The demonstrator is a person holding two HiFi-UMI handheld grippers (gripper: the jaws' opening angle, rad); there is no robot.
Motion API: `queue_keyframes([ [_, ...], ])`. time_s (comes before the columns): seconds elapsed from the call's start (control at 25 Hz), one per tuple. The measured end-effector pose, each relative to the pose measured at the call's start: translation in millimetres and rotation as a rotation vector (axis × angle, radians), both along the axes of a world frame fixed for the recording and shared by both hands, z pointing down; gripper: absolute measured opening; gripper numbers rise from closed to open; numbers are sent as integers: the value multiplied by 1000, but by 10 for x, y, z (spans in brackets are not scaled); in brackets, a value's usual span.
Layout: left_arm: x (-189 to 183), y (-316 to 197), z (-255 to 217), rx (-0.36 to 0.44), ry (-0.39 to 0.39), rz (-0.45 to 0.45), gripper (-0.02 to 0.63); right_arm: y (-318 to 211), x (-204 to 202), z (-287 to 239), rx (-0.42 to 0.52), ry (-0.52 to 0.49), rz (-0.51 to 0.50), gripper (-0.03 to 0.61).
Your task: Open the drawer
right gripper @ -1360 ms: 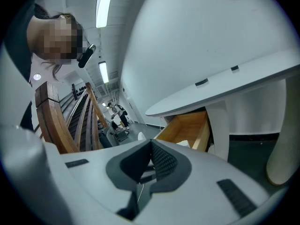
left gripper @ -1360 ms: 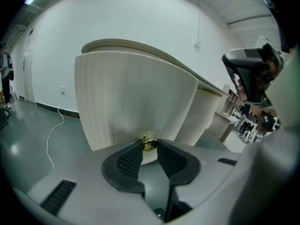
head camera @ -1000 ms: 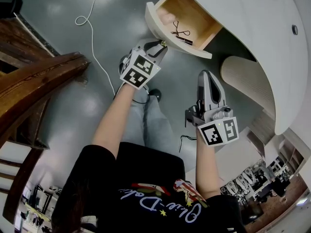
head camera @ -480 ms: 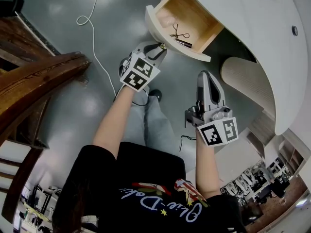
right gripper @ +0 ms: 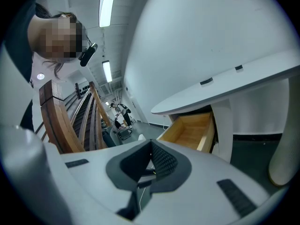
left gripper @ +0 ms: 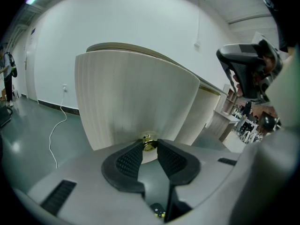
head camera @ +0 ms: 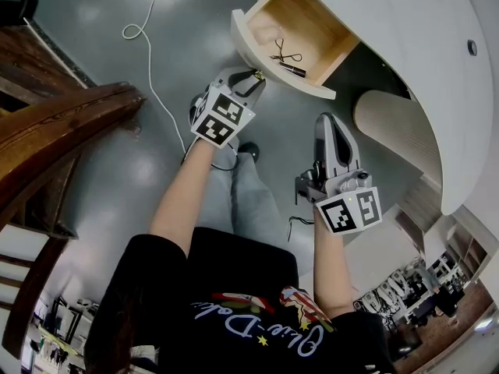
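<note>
Pull step, seemingly near its end: left gripper (head camera: 253,75) clamps brass knob (left gripper: 149,142) of the open drawer (head camera: 244,37); right gripper (head camera: 328,120) closed, empty; next, release

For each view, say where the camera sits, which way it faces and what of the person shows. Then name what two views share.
Head view: on the head, facing steeply down at the open drawer; arms, left gripper and right gripper show.
Left gripper view: on that gripper, facing the drawer front, jaws on the knob; the right gripper shows at right.
Right gripper view: on that gripper, facing the drawer's open side; head shows upper left.
Shared: head and right gripper views both show the drawer's wooden inside.
</note>
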State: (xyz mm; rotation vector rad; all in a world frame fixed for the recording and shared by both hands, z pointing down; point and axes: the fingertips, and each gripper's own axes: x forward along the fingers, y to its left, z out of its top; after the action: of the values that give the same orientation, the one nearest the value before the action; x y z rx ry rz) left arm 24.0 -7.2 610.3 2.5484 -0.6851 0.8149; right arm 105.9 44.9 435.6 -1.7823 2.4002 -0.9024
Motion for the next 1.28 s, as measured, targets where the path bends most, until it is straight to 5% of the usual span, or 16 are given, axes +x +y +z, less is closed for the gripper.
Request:
queue_keyframes([
  [1.28, -54, 78, -77, -8, -15, -8, 97, 106, 62, -127, 5, 8, -7, -1],
])
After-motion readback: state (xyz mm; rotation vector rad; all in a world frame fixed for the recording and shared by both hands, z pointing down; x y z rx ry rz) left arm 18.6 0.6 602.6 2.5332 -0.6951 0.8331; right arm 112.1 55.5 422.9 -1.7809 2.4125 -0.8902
